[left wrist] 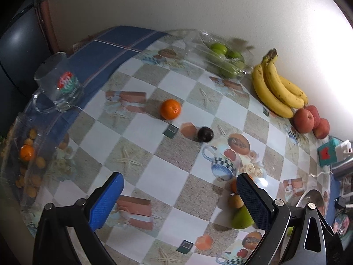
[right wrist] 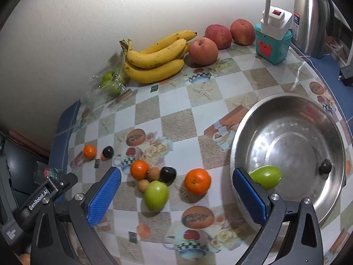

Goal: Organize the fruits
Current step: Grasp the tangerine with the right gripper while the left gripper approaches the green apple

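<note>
One green fruit (right wrist: 267, 176) lies sideways inside the steel bowl (right wrist: 308, 119).

- green fruit (right wrist: 267, 176) lies in steel bowl (right wrist: 304, 114)
- orange (right wrist: 197, 181), green apple (right wrist: 156, 195), small cluster (right wrist: 154, 173) on table
- bananas (right wrist: 154, 59), apples (right wrist: 218, 36) by wall

A checkered white-and-tan tablecloth (right wrist: 176, 101) with printed teacups carries yellow bananas (right wrist: 154, 57), red apples (right wrist: 203, 50), orange tangerines (right wrist: 197, 181), green fruit (right wrist: 156, 195) and a silver bowl (right wrist: 308, 114).
</note>
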Demonstrator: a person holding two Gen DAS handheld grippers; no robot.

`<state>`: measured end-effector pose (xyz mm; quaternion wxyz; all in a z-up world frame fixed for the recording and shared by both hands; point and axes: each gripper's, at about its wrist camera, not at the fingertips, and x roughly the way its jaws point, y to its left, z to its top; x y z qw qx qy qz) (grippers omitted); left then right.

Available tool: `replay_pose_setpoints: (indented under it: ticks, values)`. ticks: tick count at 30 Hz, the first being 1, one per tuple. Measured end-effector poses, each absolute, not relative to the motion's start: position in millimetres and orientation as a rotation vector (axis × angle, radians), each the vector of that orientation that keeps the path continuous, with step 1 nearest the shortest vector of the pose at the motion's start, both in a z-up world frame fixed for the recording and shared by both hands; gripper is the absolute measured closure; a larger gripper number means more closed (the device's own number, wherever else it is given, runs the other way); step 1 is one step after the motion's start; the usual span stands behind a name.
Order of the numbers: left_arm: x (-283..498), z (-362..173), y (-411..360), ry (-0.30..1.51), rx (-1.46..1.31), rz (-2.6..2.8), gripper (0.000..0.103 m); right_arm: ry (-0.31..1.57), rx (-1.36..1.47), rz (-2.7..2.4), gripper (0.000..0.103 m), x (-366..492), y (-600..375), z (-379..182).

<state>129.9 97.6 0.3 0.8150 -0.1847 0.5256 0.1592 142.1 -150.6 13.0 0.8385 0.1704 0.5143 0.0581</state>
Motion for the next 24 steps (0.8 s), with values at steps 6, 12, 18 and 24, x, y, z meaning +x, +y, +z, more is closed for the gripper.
replay_pose_setpoints:
  ticks: [6,12,18,24]
  values:
    - [140.2,-12.4,74.4,1.171,-0.412,0.259,0.0,1.095,0.347,0.136,0.018,145.0,-159.1,7.3]
    - [148.5,-34.5,47.6,1.238,-0.395,0.199,0.001,1.142,0.348,0.137,0.034,148.5,-161.0,-8.2]
    - [151.1,-55.2,42.4,1.301,-0.43,0.192,0.003,1.189,0.325,0.136,0.043,151.0,-156.4,-22.9]
    - [151.8,-63.2,34.1,1.333,-0.453,0.158,0.007,1.228,0.291,0.135,0.049,153.3,-150.0,-35.8]
